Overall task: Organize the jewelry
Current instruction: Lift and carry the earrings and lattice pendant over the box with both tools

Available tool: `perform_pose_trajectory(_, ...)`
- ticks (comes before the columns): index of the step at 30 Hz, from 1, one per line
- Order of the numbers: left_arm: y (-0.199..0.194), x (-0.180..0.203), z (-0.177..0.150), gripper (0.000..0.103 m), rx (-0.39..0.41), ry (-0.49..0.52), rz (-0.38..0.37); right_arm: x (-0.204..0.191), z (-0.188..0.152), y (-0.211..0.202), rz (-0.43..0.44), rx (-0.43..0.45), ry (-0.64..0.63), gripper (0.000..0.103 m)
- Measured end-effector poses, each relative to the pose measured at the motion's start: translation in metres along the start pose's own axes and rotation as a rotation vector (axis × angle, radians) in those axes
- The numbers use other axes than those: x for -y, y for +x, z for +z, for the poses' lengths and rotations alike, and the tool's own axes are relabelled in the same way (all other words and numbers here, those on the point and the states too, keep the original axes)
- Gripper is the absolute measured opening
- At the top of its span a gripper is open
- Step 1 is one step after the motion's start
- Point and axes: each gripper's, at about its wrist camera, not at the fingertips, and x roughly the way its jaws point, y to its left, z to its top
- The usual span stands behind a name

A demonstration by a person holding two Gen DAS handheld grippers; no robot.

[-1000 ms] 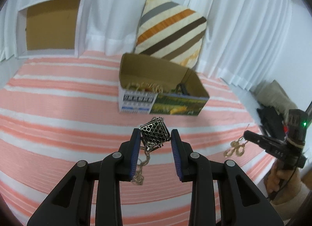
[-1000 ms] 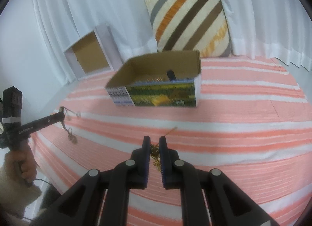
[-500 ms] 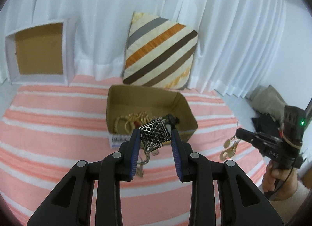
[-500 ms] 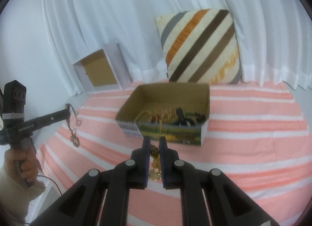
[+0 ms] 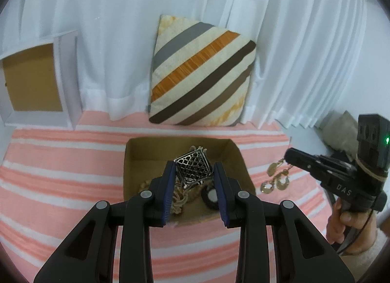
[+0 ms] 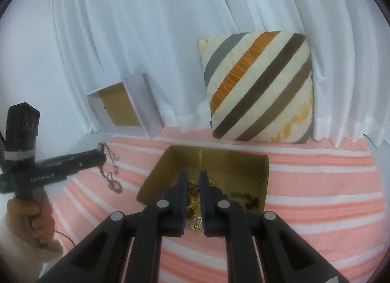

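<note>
Left gripper [image 5: 194, 173] jaws part-open, clamped on a filigree pendant [image 5: 193, 167] set corner-up over the box [image 5: 240, 158], chain [image 5: 179, 197] hanging down, right gripper [image 6: 193, 183] jaws narrow, pinching gold earrings [image 6: 193, 203] dangling over the box's near-left part.

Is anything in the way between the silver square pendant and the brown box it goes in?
Nothing visible blocks it. The left gripper holds the silver lattice pendant right above the open-topped cardboard box. No lid covers the box; below the pendant lies only the jewelry already inside.
</note>
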Motion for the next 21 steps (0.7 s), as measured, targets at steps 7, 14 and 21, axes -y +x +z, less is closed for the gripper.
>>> perform_pose_trajectory(7,0.053,-0.009,0.005,0.031,-0.052,0.002,0.047,0.008,0.010,0.058,0.031,-0.075,0.039,0.009)
perform_pose_trajectory(14,0.096,-0.032,-0.011,0.031,-0.117,-0.027,0.100,0.010,-0.009,0.113,0.054,-0.165,0.061,0.009)
perform_pose_trajectory(21,0.118,-0.048,-0.027,0.057,-0.173,-0.059,0.156,0.009,-0.026,0.146,0.051,-0.231,0.050,0.013)
